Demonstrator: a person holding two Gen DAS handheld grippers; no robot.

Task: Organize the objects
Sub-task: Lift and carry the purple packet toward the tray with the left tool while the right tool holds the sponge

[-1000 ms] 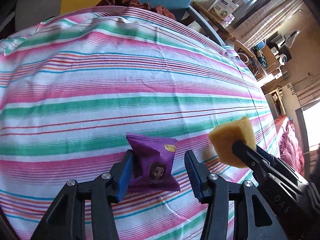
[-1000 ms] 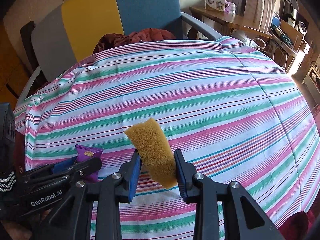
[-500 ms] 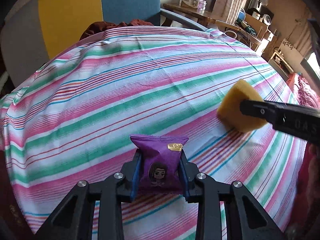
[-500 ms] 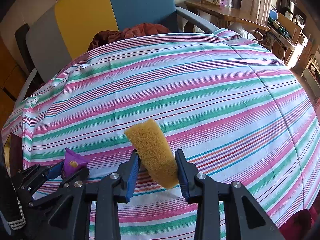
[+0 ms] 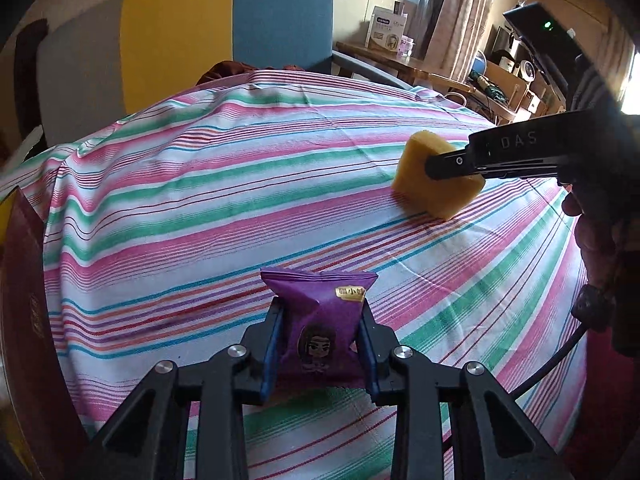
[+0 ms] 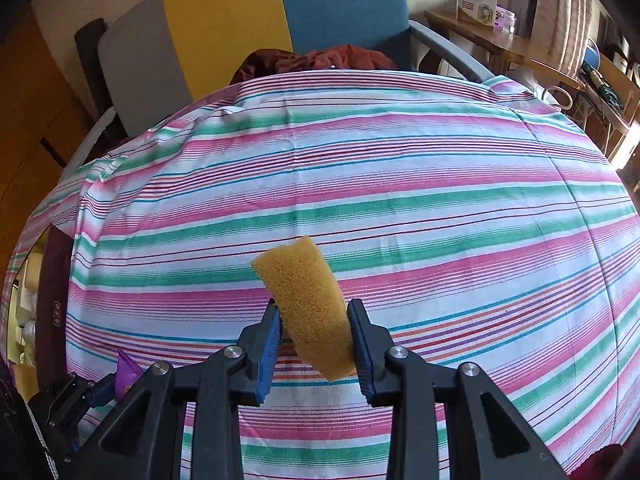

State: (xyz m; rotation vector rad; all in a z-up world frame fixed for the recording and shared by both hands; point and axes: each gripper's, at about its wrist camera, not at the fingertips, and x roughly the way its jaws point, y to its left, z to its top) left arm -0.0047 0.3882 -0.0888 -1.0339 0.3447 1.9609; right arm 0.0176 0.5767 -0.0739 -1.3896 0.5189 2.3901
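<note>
My left gripper (image 5: 320,320) is shut on a purple snack packet (image 5: 322,324) with a cartoon face, held a little above the striped tablecloth (image 5: 240,184). My right gripper (image 6: 314,320) is shut on a yellow sponge (image 6: 308,300) that sticks up tilted between the blue pads. In the left wrist view the sponge (image 5: 434,180) and the right gripper (image 5: 440,168) show at the right, low over the cloth. In the right wrist view a corner of the purple packet (image 6: 126,372) and the left gripper (image 6: 108,388) show at the lower left.
A chair with grey, yellow and blue panels (image 6: 248,20) stands behind the table, with a dark red cloth (image 6: 316,60) on its seat. A wooden side table with a white box (image 5: 388,32) is at the back right. A dark red board (image 5: 24,320) stands at the left edge.
My left gripper has closed on the purple packet and lifted it. The view has swung up. The right gripper keeps hold of the sponge and has hardly moved.
</note>
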